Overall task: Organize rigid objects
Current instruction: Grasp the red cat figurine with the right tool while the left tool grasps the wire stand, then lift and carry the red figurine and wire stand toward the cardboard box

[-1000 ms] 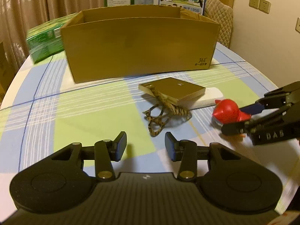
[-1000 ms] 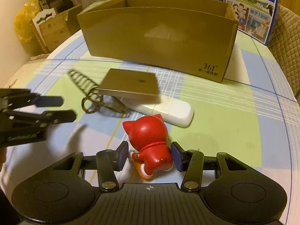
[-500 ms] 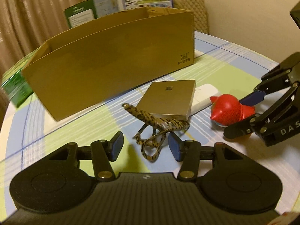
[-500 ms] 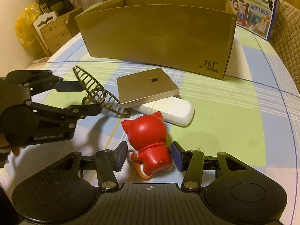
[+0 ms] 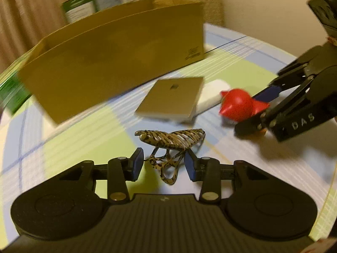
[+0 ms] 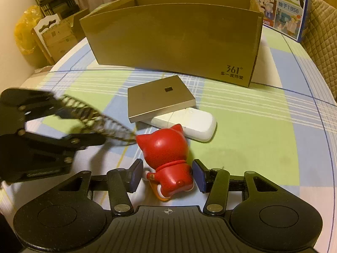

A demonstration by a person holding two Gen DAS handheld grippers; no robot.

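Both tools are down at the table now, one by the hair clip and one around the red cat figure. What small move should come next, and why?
Probably lift the right tool straight up with the red cat figure: its pads sit against the body. The cardboard box stands open behind, and the flat tan box and white case lie between. The left tool has just been closing around the hair clip; its grip looks unsettled.

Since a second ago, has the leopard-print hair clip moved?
Yes. The leopard-print hair clip left the gold flat box, and the left tool, whose jaws have just been closing, now holds it raised.
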